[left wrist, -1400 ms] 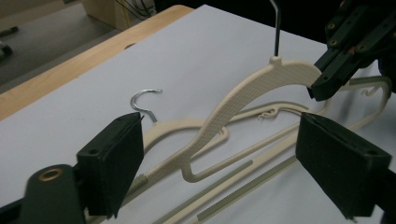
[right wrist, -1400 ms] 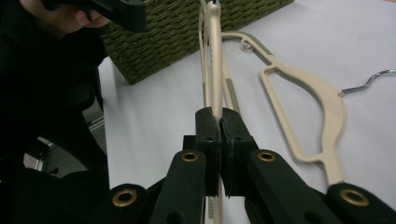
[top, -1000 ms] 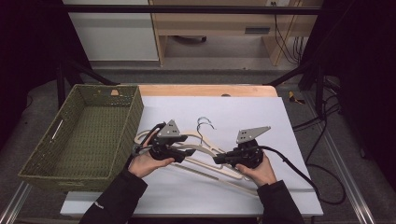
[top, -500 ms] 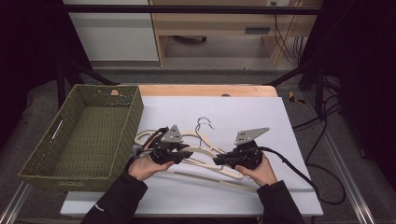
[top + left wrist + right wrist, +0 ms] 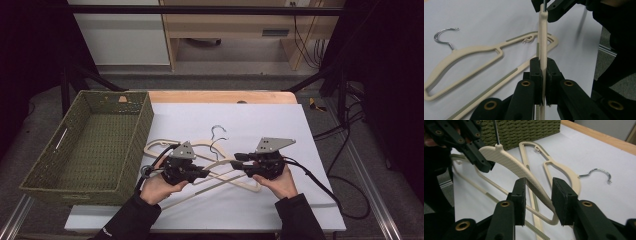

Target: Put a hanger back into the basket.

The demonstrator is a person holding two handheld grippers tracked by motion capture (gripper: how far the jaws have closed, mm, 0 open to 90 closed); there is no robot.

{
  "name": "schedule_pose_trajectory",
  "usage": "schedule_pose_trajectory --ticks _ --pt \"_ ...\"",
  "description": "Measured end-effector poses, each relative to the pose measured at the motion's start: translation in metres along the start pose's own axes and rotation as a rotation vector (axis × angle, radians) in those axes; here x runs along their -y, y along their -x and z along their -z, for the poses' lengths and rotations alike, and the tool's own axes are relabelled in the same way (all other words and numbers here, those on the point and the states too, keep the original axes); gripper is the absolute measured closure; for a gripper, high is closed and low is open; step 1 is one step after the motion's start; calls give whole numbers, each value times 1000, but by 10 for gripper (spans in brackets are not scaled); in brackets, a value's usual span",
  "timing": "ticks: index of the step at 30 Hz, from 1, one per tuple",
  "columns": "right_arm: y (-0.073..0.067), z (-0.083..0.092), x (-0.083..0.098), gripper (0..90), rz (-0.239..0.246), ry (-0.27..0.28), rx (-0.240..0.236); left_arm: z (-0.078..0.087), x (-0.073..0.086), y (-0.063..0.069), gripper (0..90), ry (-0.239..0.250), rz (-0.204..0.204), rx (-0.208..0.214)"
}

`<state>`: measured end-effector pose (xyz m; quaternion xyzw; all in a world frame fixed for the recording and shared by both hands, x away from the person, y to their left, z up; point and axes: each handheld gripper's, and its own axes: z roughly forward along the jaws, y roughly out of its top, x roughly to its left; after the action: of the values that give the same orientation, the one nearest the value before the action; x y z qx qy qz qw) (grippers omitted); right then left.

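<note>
A cream plastic hanger (image 5: pixel 223 170) is held up off the white table between both hands. My left gripper (image 5: pixel 543 75) has just been closing, and its pads now pinch the hanger's arm (image 5: pixel 542 40) edge-on. In the high view the left gripper (image 5: pixel 205 173) points right, toward the right gripper (image 5: pixel 235 161). My right gripper (image 5: pixel 539 195) has just been opening. The hanger's other arm (image 5: pixel 511 162) runs between its pads with a gap on either side. A second cream hanger (image 5: pixel 474 52) with a metal hook (image 5: pixel 217 131) lies flat on the table behind.
A green woven basket (image 5: pixel 145 117) stands at the table's left, close to the left hand. A black cable (image 5: pixel 320 182) trails from the right gripper toward the right edge. White table surface (image 5: pixel 260 120) extends behind the hangers.
The left gripper's jaws have closed onto the hanger, and the right gripper's jaws have come apart from it. Both hands have stayed nearly where they were.
</note>
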<state>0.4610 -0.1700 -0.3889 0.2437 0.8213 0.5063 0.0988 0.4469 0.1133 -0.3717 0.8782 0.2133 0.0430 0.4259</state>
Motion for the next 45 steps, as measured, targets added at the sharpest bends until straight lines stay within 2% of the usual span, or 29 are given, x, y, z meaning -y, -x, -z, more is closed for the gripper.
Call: schedule_pose_trajectory --ticks 3,4,6,7,8,9,10,14,15,16,18,19,20,21,22,27,32,37,42,45 --pt "1 6 -1 566 -3 27 39 4 -1 2 860 26 4 -34" --pt "1 16 -3 507 -5 58 77 7 -1 3 860 44 16 -42" --pt "2 25 -3 425 -14 89 115 13 -2 3 860 78 29 -70" --pt "2 25 -3 425 -14 89 115 17 -3 4 860 88 31 -88" --pt "2 30 -3 388 -17 106 138 21 -4 5 860 100 31 -108" --pt "4 39 -1 310 -37 130 183 29 -8 5 860 113 36 -134" --pt "4 39 -1 310 -37 130 183 29 -8 5 860 113 36 -134" --pt "9 51 6 210 -79 157 247 47 -18 4 860 134 34 -182" --pt "11 55 10 179 -94 162 267 57 -25 3 860 146 27 -202" --pt "12 57 11 167 -99 167 278 57 -25 3 860 146 27 -202" --pt "14 60 14 152 -108 167 295 70 -31 2 860 163 25 -209" --pt "14 62 15 145 -114 168 310 83 -36 2 860 185 15 -218" --pt "14 63 17 142 -119 174 331 83 -36 2 860 185 15 -218" --pt "14 63 17 142 -119 174 331 89 -38 1 860 195 9 -223" --pt "15 66 18 131 -132 185 351 95 -41 0 860 203 8 -227" --pt "17 73 23 96 -163 201 379 122 -49 -13 860 219 14 -265" --pt "19 75 27 85 -181 210 389 148 -48 -32 860 235 31 -286" --pt "19 76 30 81 -179 211 393 170 -40 -52 860 244 64 -344" --pt "21 75 32 79 -193 205 400 193 -23 -74 860 266 113 -383" --pt "21 74 33 78 -192 203 401 199 -18 -80 860 267 119 -391"
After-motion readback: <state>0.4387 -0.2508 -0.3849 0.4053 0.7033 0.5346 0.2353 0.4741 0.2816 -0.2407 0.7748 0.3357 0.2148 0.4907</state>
